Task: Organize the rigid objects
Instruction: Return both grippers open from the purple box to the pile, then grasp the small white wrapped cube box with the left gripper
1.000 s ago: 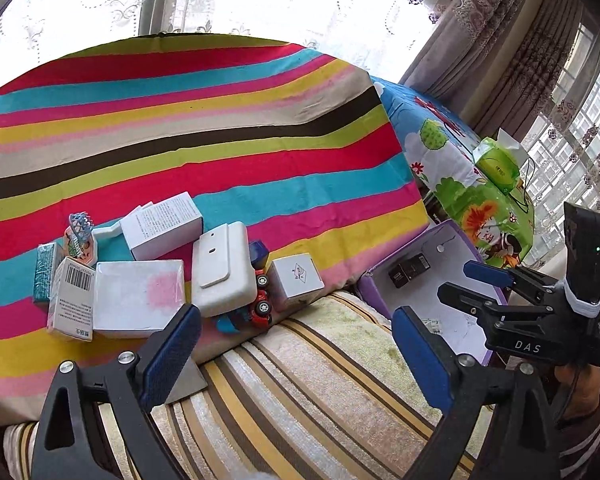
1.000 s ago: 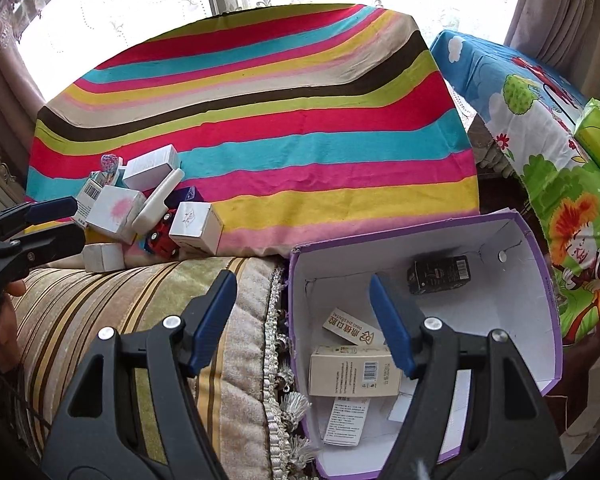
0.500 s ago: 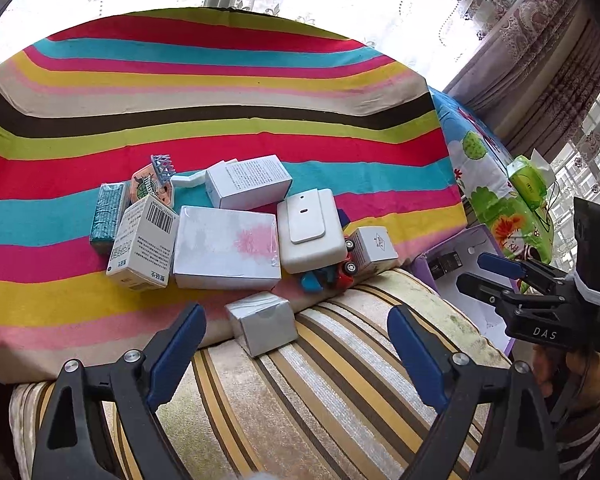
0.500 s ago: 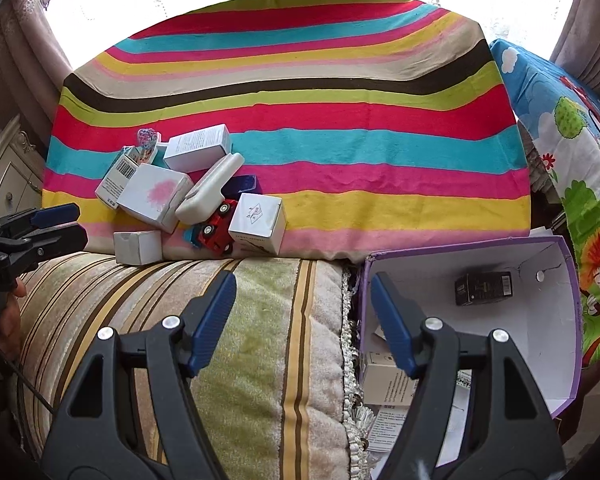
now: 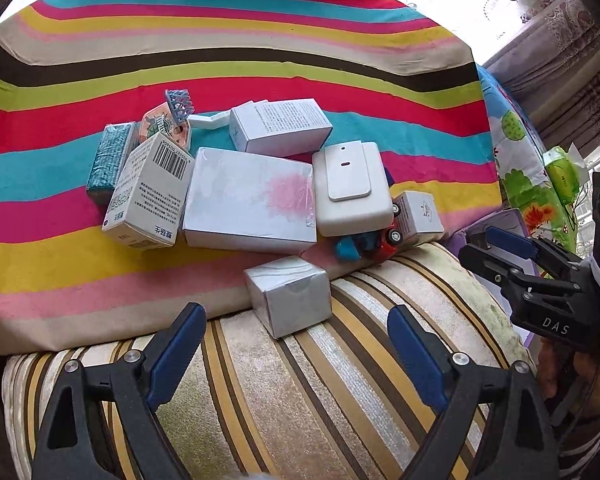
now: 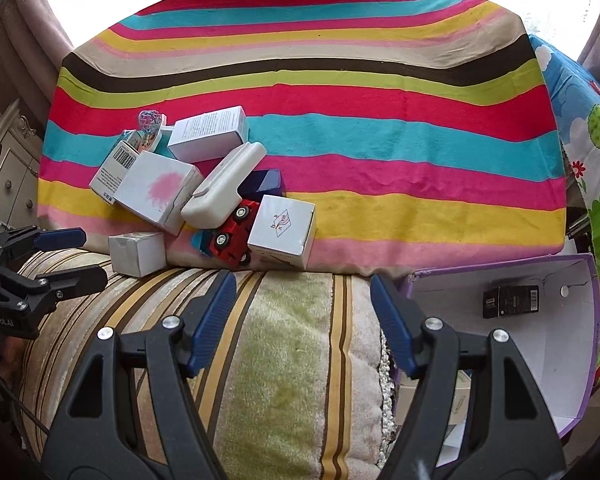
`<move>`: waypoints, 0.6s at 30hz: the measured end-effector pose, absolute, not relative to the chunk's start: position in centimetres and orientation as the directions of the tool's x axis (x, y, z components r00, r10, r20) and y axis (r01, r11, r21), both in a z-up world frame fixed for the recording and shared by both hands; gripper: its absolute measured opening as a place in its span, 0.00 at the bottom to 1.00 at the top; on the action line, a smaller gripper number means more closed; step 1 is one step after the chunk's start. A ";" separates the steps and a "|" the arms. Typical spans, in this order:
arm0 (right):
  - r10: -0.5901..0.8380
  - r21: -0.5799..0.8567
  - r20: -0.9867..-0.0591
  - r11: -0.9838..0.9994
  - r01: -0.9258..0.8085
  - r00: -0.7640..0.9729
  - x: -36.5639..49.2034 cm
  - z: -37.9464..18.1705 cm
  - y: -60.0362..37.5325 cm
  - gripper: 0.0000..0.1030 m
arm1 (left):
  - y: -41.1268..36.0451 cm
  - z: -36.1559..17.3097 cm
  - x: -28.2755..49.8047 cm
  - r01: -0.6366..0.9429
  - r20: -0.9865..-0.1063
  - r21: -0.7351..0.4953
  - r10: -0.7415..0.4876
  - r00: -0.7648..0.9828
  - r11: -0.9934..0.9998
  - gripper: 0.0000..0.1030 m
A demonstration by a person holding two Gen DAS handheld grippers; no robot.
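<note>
A pile of rigid objects lies on the striped blanket [image 5: 260,60]: a pink-stained white box [image 5: 252,200], a barcode box [image 5: 148,192], a cream switch unit [image 5: 352,188], a red toy car [image 6: 232,232] and a logo cube box [image 6: 282,226]. A small silver box [image 5: 288,296] sits at the blanket's near edge. My left gripper [image 5: 295,312] hangs open just short of it, pads not touching. My right gripper [image 6: 302,284] is open over the striped cushion [image 6: 284,360], with nothing between its fingers.
A purple-edged carton [image 6: 584,360] stands at the right of the cushion, holding a black box [image 6: 510,301] and other packs. A cartoon-print cloth [image 6: 596,128] with a green tissue pack [image 5: 562,172] lies further right. Curtains and a bright window stand behind.
The left gripper has sunk toward the pile, and the small silver box now lies close before its tips. The right gripper has swung left, from over the purple carton to over the cushion.
</note>
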State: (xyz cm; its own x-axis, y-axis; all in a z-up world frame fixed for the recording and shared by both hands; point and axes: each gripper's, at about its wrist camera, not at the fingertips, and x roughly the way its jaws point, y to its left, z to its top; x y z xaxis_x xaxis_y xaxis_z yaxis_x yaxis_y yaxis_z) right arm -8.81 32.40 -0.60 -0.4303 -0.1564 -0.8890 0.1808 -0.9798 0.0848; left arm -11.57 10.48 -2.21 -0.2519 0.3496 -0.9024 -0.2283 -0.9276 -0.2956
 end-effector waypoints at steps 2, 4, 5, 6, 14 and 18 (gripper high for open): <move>-0.160 0.088 -0.890 -0.979 0.184 -0.428 -9.4 -0.9 32.1 0.71 | 10.8 -2.6 -12.2 -0.206 -0.909 -0.299 0.344 -0.238 -0.932 0.90; -0.162 0.090 -0.890 -0.979 0.184 -0.426 -10.0 -1.1 32.0 0.71 | 11.3 -3.2 -12.8 -0.196 -0.914 -0.299 0.339 -0.222 -0.934 0.90; -0.160 0.088 -0.892 -0.979 0.183 -0.423 -10.3 -1.3 32.0 0.71 | 11.5 -3.4 -13.0 -0.191 -0.918 -0.294 0.332 -0.216 -0.937 0.90; -0.159 0.088 -0.893 -0.979 0.183 -0.420 -10.5 -1.5 32.0 0.71 | 11.6 -3.7 -13.2 -0.188 -0.922 -0.290 0.327 -0.209 -0.938 0.90; -0.168 0.090 -0.900 -0.974 0.207 -0.402 -11.8 -2.3 30.8 0.71 | 11.5 -5.3 -14.2 -0.160 -0.932 -0.292 0.318 -0.174 -0.943 0.72; -0.163 0.085 -0.905 -0.974 0.208 -0.393 -12.2 -2.7 30.3 0.71 | 11.4 -6.1 -14.3 -0.147 -0.932 -0.305 0.327 -0.154 -0.941 0.60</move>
